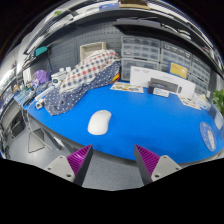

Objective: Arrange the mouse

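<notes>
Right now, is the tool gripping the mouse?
No. The white mouse lies on the blue mat well beyond the tool, whose purple-padded fingers stand open and empty.

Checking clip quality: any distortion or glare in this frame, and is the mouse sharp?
Gripper view: strong fisheye bend, the blue table edge curving; no harsh glare; the white mouse reads clearly with a soft shadow; gripper fingers open, well short of it.

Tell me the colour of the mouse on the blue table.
White. The mouse lies on the blue table, beyond the open gripper; the gripper view shows it.
</notes>
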Tool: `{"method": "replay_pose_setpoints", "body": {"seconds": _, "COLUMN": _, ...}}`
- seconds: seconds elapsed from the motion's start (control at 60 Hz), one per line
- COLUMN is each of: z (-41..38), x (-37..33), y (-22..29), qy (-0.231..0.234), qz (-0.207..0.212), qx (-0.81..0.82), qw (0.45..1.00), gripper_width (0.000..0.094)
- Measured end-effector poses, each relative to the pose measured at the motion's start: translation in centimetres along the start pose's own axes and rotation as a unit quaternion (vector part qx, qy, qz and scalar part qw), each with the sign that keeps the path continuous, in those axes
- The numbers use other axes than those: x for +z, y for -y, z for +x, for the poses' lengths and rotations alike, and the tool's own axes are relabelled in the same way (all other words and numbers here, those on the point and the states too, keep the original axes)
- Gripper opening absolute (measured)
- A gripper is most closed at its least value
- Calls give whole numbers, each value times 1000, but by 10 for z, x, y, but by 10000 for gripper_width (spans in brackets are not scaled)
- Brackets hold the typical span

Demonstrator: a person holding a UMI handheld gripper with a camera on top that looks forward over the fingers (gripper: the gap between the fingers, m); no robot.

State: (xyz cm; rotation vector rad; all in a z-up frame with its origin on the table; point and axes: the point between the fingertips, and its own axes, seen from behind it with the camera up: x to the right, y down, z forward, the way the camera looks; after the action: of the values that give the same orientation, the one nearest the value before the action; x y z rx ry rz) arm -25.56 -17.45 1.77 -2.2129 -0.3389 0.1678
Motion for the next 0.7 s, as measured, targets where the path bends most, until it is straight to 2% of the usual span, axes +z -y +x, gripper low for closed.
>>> {"method": "replay_pose_setpoints", "body": {"seconds": 0.183, "z": -43, "x": 53, "y": 22, "qy": -11, "qz": -10, "qx": 2, "qw": 1000, "gripper_width": 847}}
{"method": "replay_pose_setpoints", "body": {"seconds": 0.367, "z": -50, "x": 102, "y": 43, "qy": -34, "qz": -18, "qx": 18, "qw": 999, "gripper_width": 829}}
{"method": "replay_pose_setpoints", "body": {"seconds": 0.467, "z": -52, "x": 118, "y": 56, "qy": -42, "qz": -17, "qx": 24, "qw": 999, "gripper_width": 730}}
{"method": "replay_pose_setpoints", "body": {"seconds": 0.567, "z": -52, "x": 128, "y": 60, "qy": -51, "qz": -19, "qx": 40, "qw": 998, "gripper_width": 579}}
{"method": "replay_pose_setpoints", "body": {"seconds": 0.583, "z": -50, "x": 128, "y": 61, "qy": -55, "qz": -18, "qx": 44, "qw": 997, "gripper_width": 518}}
{"method": "replay_pose_setpoints", "body": {"seconds": 0.683, "z": -49, "x": 129, "y": 60, "qy": -63, "qz": -23, "qx": 47, "qw": 997, "gripper_width": 449}}
{"method": "replay_pose_setpoints", "body": {"seconds": 0.7, "z": -49, "x": 129, "y": 61, "qy": -62, "qz": -25, "qx": 48, "qw": 997, "gripper_width": 464}}
